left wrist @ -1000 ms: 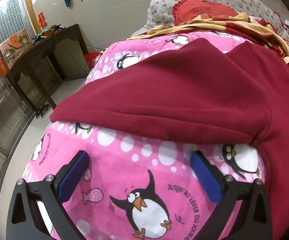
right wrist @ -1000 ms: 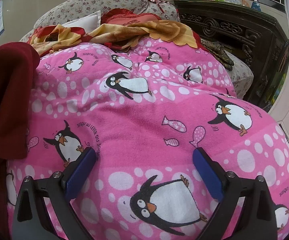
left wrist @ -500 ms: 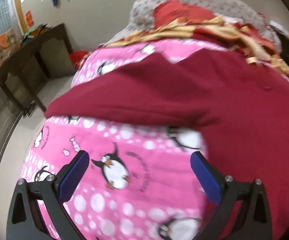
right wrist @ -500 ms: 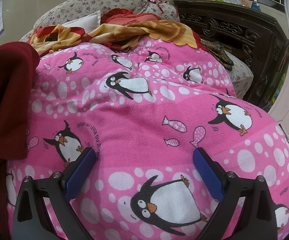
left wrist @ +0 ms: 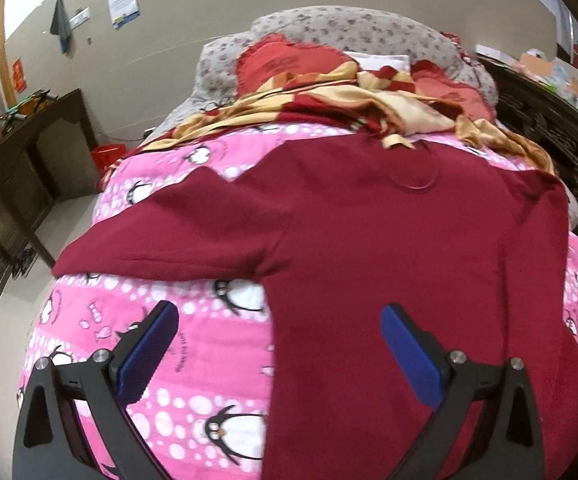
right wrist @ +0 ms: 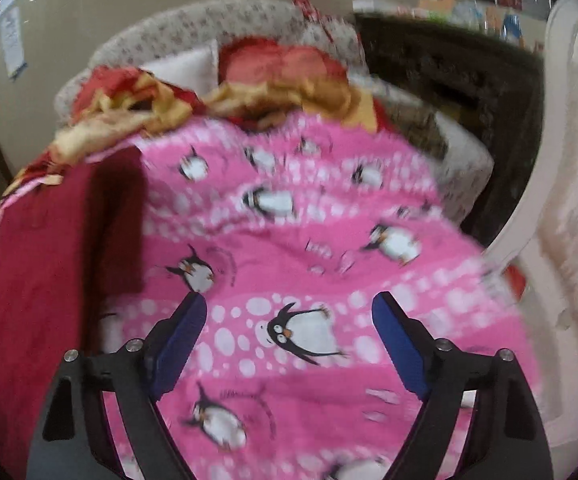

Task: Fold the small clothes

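A dark red sweater (left wrist: 389,240) lies spread on a pink penguin blanket (left wrist: 193,320), one sleeve stretched out to the left. In the left wrist view my left gripper (left wrist: 279,320) hovers open above the sweater's left side edge, nothing between its blue pads. In the right wrist view the same sweater (right wrist: 49,260) lies at the left, its right sleeve folded over the body. My right gripper (right wrist: 289,308) is open over bare blanket (right wrist: 329,240) to the right of the sweater, holding nothing.
A red and yellow cloth (left wrist: 349,100) and red pillows (left wrist: 289,60) are heaped at the bed's head. A dark wooden cabinet (left wrist: 21,152) stands left, dark carved furniture (right wrist: 449,80) right. A pale padded chair (right wrist: 569,200) sits at the far right.
Both grippers have pulled up and back from the bed, so more of the sweater and blanket shows. The left view has swung right over the sweater's body. Both stay open.
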Available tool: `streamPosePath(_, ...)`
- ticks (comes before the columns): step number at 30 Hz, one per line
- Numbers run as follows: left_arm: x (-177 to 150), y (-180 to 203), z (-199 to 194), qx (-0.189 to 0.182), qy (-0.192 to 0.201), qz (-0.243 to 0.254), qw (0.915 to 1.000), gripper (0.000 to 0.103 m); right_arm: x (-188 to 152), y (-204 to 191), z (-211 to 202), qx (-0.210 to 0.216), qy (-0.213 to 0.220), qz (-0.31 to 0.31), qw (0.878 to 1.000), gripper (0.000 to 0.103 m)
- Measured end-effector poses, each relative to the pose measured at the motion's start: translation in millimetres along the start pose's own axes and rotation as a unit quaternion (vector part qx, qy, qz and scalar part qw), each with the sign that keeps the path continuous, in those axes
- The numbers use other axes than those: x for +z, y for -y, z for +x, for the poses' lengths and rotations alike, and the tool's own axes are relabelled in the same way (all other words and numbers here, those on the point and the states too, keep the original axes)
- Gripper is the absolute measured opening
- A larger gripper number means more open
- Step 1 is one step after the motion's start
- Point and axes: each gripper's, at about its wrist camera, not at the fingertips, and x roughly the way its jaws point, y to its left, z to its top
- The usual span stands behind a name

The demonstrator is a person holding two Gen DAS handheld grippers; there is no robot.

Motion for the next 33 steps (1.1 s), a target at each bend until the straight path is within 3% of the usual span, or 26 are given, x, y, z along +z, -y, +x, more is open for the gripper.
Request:
streamPosePath(7, 6.3, 23.6, -10.1, -0.028, 0.013, 0.005, 0.9995, 0.103, 34.3, 8.6, -77.1, 0.010, 0.020, -0.025, 0.999, 0.103)
streamPosePath(14, 10.6, 34.2, -21.1, -0.045, 0.026, 0.013, 0.9986, 0.103, 38.9, -30.6, -108.0, 0.035, 0.035, -0.060, 0.997, 0.103)
streamPosePath(22, 15.1, 17.1, -24.8, -0.037, 0.036, -0.001, 0.9987, 0.103, 31.6, -107.5, -84.2, 0.101, 0.030, -0.075, 0.992, 0.103)
streamPosePath(33, 15.9, -3.5, -10.8, -0.029, 0.027, -0.020, 0.9990, 0.103, 16.2, -210.2, -36.0, 0.128, 0.011, -0.109, 0.986, 0.103)
